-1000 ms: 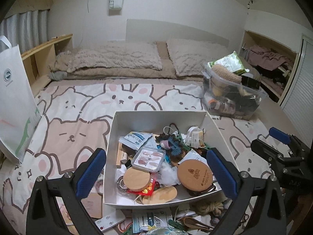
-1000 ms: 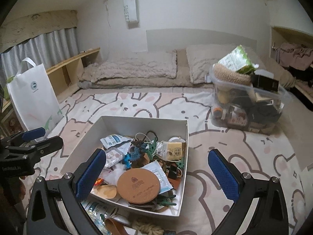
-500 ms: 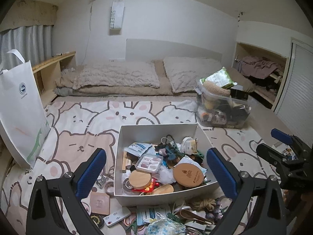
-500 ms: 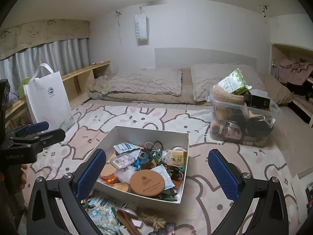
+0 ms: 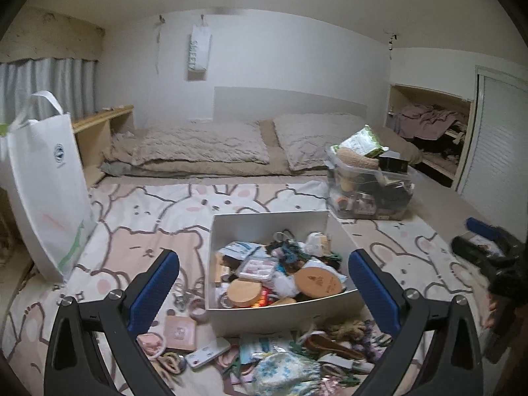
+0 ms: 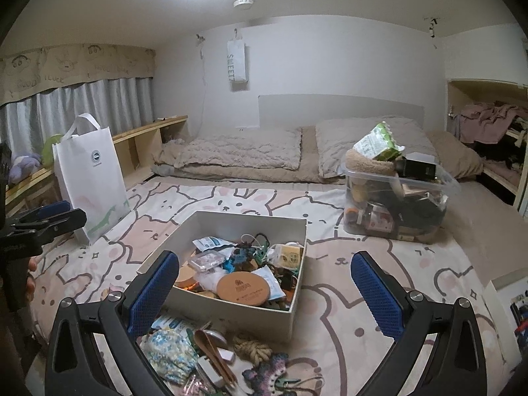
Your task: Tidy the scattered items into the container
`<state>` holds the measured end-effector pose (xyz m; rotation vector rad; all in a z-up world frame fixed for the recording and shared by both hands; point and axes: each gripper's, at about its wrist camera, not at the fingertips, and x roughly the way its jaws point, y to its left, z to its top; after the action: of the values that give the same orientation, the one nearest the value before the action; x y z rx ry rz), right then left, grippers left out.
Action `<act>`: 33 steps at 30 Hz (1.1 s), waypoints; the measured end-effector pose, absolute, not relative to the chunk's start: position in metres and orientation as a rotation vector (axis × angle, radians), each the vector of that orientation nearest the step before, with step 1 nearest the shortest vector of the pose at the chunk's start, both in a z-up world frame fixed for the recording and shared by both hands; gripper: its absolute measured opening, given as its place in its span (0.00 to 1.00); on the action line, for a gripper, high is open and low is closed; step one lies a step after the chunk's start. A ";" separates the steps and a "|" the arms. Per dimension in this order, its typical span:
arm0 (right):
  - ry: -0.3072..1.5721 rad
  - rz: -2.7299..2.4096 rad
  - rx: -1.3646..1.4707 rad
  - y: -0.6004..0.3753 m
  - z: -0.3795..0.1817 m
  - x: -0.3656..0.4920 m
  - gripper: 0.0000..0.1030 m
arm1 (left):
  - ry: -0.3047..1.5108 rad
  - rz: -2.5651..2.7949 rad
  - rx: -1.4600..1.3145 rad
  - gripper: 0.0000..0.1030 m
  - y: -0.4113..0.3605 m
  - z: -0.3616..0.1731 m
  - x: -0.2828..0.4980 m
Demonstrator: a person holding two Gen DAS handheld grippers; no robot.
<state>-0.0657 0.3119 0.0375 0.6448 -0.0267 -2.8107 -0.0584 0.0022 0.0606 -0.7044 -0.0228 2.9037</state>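
A white open box (image 5: 274, 316) (image 6: 231, 310) sits on the cartoon-print bedspread, holding several small items, among them round wooden lids (image 5: 317, 281) (image 6: 243, 287). More items lie scattered in front of it: a floral pouch (image 5: 286, 372) (image 6: 171, 353), a knotted rope (image 6: 252, 346), a pink card (image 5: 180, 327), a white remote-like piece (image 5: 207, 353). My left gripper (image 5: 264, 290) is open and empty, held above and short of the box. My right gripper (image 6: 265, 292) is open and empty, also above the box's near side.
A white tote bag (image 5: 46, 191) (image 6: 90, 178) stands at the left. A clear plastic bin (image 5: 369, 188) (image 6: 396, 204) full of things sits at the right rear. Pillows and a quilt (image 5: 198, 147) lie at the back. The other gripper shows at the right edge of the left wrist view (image 5: 488, 250).
Both grippers have risen and pulled back from the box, so more of the room and the scattered items in front of the box show. Both stay open and empty.
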 end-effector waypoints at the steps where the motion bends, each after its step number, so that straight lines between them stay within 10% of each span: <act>1: -0.031 -2.816 0.635 0.314 0.036 -0.062 1.00 | -0.016 2.915 -0.693 1.00 0.001 0.057 -0.055; 33: -0.087 -2.839 0.660 0.318 -0.038 -0.009 1.00 | -0.017 2.948 -0.695 1.00 -0.006 -0.025 -0.001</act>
<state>-0.0090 0.3179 -0.0383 0.6598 -0.0874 -2.8391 -0.0005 -0.0057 -0.0252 -0.6950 -0.0170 2.9483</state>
